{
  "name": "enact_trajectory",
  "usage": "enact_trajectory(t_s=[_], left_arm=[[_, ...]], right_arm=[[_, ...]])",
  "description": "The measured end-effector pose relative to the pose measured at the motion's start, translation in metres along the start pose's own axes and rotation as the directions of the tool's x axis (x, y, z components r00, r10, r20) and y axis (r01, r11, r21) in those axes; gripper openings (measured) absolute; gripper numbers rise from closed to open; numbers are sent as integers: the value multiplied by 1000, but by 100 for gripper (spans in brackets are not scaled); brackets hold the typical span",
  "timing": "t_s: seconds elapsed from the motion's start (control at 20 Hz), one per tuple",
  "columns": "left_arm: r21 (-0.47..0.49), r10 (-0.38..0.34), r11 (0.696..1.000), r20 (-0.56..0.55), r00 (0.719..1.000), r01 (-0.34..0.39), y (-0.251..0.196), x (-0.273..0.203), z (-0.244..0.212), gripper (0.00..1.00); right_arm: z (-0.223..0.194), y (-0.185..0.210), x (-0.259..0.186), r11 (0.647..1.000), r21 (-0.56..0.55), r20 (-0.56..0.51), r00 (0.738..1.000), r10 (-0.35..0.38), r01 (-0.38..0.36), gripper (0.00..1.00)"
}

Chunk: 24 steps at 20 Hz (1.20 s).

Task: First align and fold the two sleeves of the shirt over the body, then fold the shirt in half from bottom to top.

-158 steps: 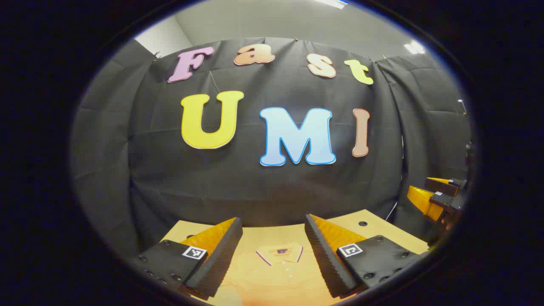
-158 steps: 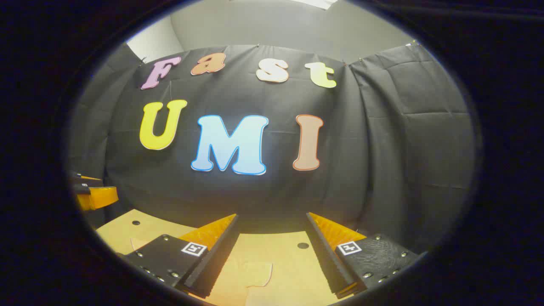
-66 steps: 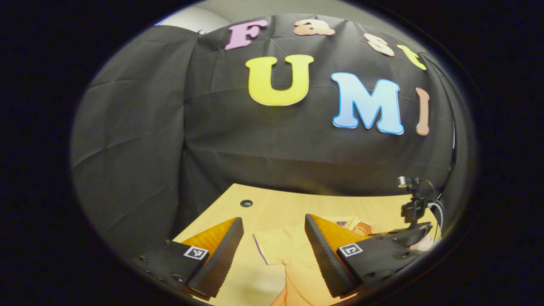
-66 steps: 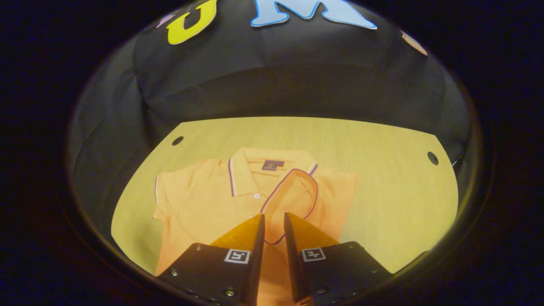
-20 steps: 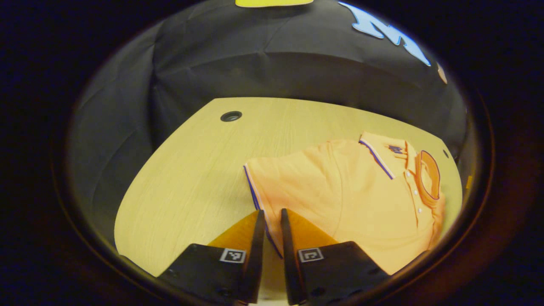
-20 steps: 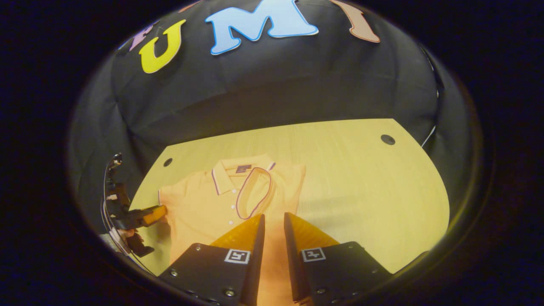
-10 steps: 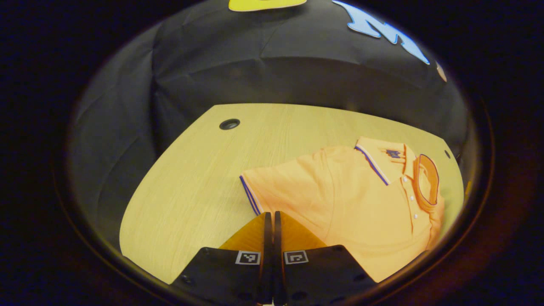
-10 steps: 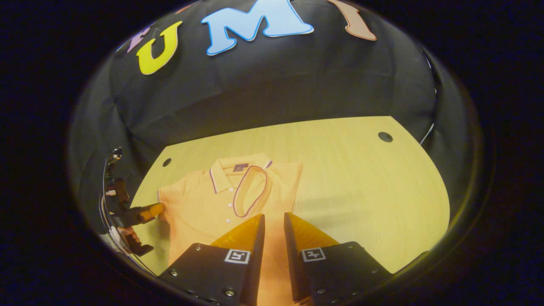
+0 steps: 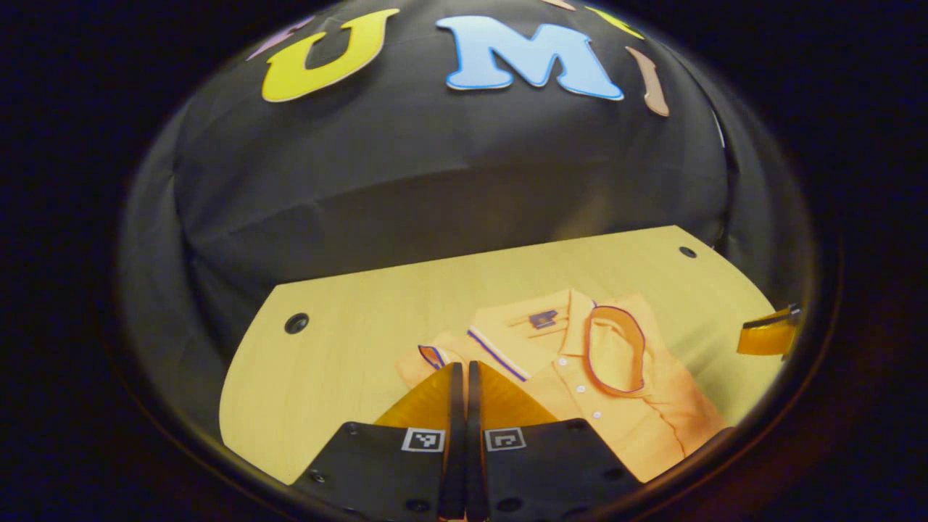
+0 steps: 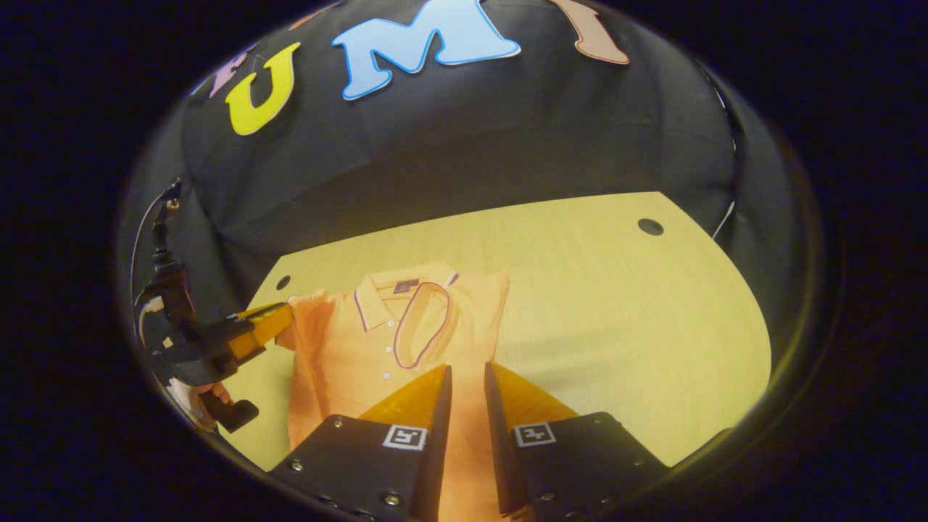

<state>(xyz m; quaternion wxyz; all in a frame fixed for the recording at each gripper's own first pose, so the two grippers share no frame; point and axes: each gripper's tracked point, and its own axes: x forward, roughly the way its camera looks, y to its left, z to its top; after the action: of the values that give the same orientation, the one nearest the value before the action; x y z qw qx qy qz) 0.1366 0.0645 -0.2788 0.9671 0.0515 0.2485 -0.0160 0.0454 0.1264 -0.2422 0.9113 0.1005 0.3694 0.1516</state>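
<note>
The orange short-sleeved polo shirt with purple-edged collar and cuffs (image 10: 377,341) lies face up on the pale wooden table (image 10: 616,290), collar towards the booth wall, and I judge its wearer's-left sleeve (image 9: 616,348) rests folded over the chest so that only the other one remains to bring across. That is why my left gripper (image 9: 460,377) is pinched tight on the remaining sleeve's cuff (image 9: 433,355), lifting it off the table, while my right gripper (image 10: 467,377) waits over the lower body, its fingers narrowly parted and holding nothing. I count one shirt, two sleeves, two grippers, and two dark round holes (image 10: 650,226) in the tabletop.
</note>
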Motion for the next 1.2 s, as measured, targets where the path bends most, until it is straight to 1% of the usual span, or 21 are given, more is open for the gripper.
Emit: enact_trajectory(t_s=[0.1,0.2,0.35,0.4,0.45,0.5,0.55,0.6,0.7,0.75,0.8,0.85,0.9,0.95,1.0,1.05,1.1,1.15,1.2], left_arm=[[41,-43,998,-12,999,43,-30,5,-6,6],[73,-68,995,-42,997,71,-53,11,-17,6],[62,-114,991,-104,988,121,-75,18,-35,6],[58,-116,991,-107,987,123,-75,19,-35,10],[50,-129,990,-103,986,135,-78,19,-34,10],[52,-134,989,-104,986,140,-81,17,-35,14],[55,-143,987,-108,984,149,-83,15,-35,23],[57,-144,987,-108,984,150,-83,13,-35,46],[51,-140,988,-105,985,146,-79,6,-32,44],[44,-139,989,-102,985,144,-77,0,-32,50],[36,-137,989,-99,986,141,-75,-5,-32,64],[30,-131,990,-95,987,135,-71,-11,-33,75],[26,-123,992,-91,988,126,-66,-18,-34,91],[23,-115,993,-89,989,118,-61,-25,-35,95],[21,-107,994,-84,991,109,-57,-34,-37,100],[19,-100,995,-79,992,102,-52,-42,-39,100],[15,-97,995,-74,993,98,-49,-53,-42,100],[14,-90,996,-73,993,91,-44,-63,-44,100],[11,-88,996,-75,993,89,-42,-72,-49,98]], right_arm=[[-3,-5,-3,1000,13,-2,1000,-7,7,29],[-6,-12,-6,1000,22,-1,1000,-18,18,29],[-7,-21,-11,999,39,1,999,-33,33,30],[-6,-24,-12,998,43,3,999,-37,37,30],[-6,-27,-14,998,47,4,999,-40,40,30],[-6,-30,-15,998,51,5,999,-42,42,30],[-6,-31,-17,998,54,7,999,-44,44,29],[-6,-32,-19,997,56,6,999,-45,45,29],[-6,-31,-22,998,54,6,999,-43,43,29],[-8,-29,-23,998,51,3,999,-41,41,30],[-10,-28,-25,998,45,-1,999,-36,36,29],[-12,-27,-25,999,37,-2,999,-34,34,29],[-16,-25,-26,999,30,-5,1000,-29,29,29],[-21,-24,-27,999,27,-13,1000,-21,22,36],[-26,-22,-30,1000,24,-20,1000,-15,15,39],[-29,-21,-34,1000,19,-25,1000,-12,13,58],[-31,-22,-36,1000,15,-30,999,-12,13,51],[-37,-22,-41,1000,11,-36,999,-12,12,51],[-42,-23,-46,1000,7,-44,999,-10,10,58]])
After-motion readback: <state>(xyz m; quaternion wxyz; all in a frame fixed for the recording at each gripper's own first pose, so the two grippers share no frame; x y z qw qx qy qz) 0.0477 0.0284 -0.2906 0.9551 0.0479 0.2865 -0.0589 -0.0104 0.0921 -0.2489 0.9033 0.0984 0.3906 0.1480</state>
